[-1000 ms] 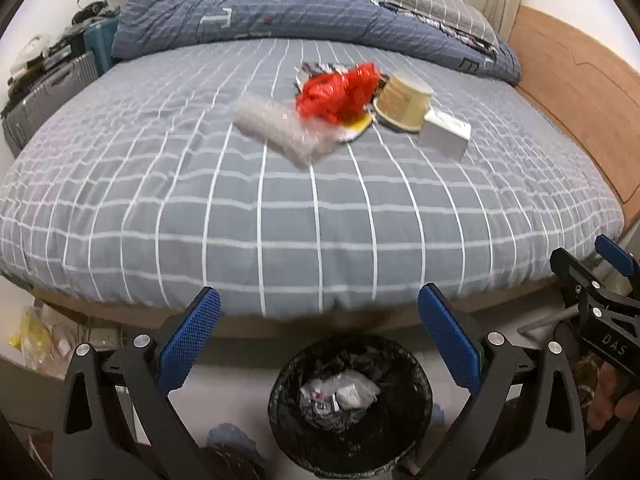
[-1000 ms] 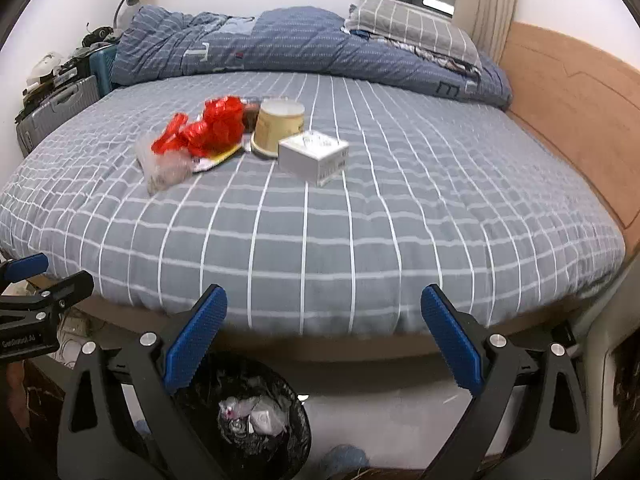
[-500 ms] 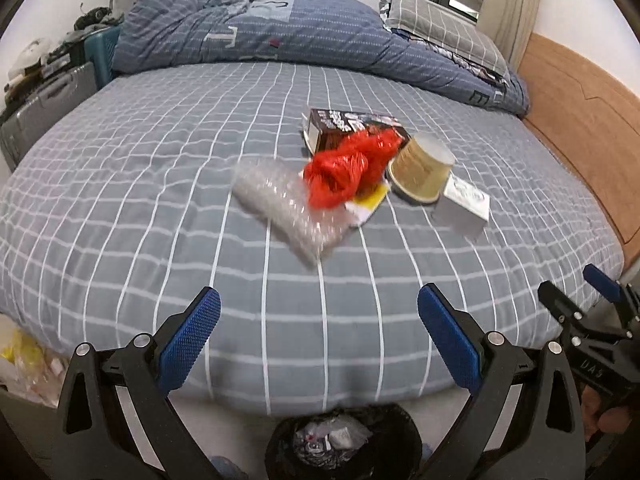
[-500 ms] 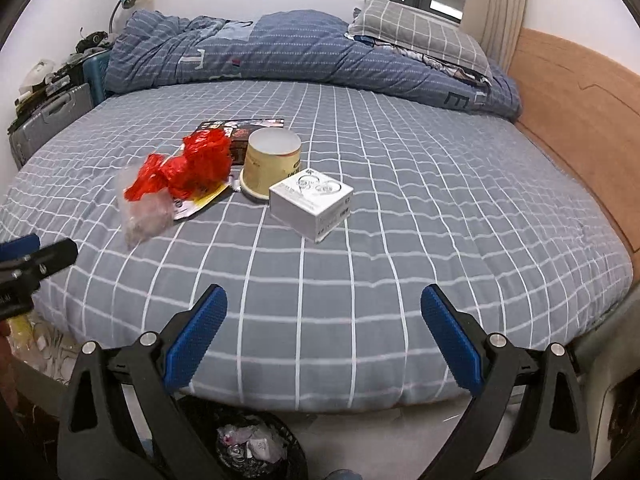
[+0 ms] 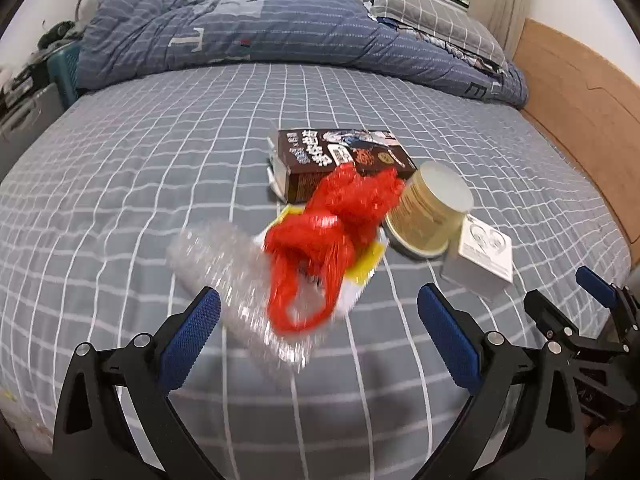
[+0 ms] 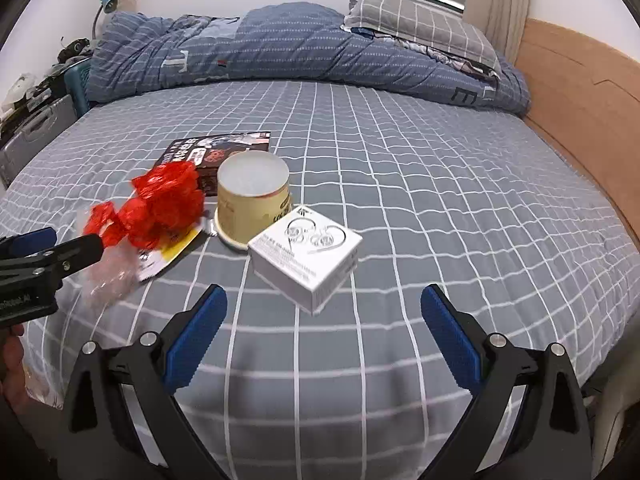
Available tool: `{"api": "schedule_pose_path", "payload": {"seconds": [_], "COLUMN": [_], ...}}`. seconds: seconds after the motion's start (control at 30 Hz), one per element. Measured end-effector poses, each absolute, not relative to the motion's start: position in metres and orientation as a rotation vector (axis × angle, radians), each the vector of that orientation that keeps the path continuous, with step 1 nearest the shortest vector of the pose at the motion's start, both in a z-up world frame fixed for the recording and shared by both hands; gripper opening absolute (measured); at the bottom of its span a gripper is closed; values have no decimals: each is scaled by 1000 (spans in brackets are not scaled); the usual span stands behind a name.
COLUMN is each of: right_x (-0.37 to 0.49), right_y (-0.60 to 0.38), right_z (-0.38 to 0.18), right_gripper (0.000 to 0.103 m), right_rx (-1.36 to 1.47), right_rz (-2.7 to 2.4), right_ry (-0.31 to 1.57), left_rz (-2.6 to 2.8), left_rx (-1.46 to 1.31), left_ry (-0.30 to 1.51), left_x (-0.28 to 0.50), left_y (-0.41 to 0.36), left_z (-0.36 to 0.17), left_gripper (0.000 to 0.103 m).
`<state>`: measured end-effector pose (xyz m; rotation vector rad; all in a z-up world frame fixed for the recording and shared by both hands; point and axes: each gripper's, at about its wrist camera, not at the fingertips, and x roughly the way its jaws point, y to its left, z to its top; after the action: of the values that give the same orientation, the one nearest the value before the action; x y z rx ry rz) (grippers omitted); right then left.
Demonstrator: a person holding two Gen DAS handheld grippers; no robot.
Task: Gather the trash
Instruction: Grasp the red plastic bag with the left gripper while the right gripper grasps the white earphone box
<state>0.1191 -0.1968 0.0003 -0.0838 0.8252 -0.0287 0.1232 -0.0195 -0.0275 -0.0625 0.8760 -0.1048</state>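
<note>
Trash lies in a cluster on the grey checked bed (image 5: 120, 168). A red plastic bag (image 5: 336, 224) sits over a yellow-white wrapper (image 5: 366, 266), beside clear bubble wrap (image 5: 236, 276). Behind them is a dark brown carton (image 5: 340, 156), and to their right a beige paper cup (image 5: 430, 210) on its side and a white box (image 5: 480, 256). My left gripper (image 5: 318, 332) hangs open just in front of the bubble wrap and red bag (image 6: 168, 200). My right gripper (image 6: 324, 328) stands open just short of the white box (image 6: 308, 256), near the cup (image 6: 252, 196).
A rumpled blue duvet (image 6: 280, 52) and a grey pillow (image 6: 416, 20) fill the back of the bed. A wooden headboard (image 6: 580, 92) runs along the right. A grey suitcase (image 6: 36, 132) and clutter stand at the left. A hand (image 6: 14, 364) holds the left gripper.
Both grippers rose from the bed's edge and moved forward over the mattress toward the trash pile. The black bin below has dropped out of view. Both stay open.
</note>
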Motion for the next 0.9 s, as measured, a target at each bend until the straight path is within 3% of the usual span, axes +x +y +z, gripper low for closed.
{"api": "schedule_pose_path", "payload": {"seconds": [0.43,0.9], "right_x": [179,201], "right_y": [-195,-187], "right_z": [-24,-48], "right_gripper": [94,94], "right_rx": [-27,30], "right_rz": [-44,-91], "right_ry": [900,986], "left_rz": [-103,-113], "left_rx": [13,24], "left_ry": [909,977], "left_x": [195,220], "left_y": [-40,-44], "left_z": [-46,-70], "left_gripper": [96,75]}}
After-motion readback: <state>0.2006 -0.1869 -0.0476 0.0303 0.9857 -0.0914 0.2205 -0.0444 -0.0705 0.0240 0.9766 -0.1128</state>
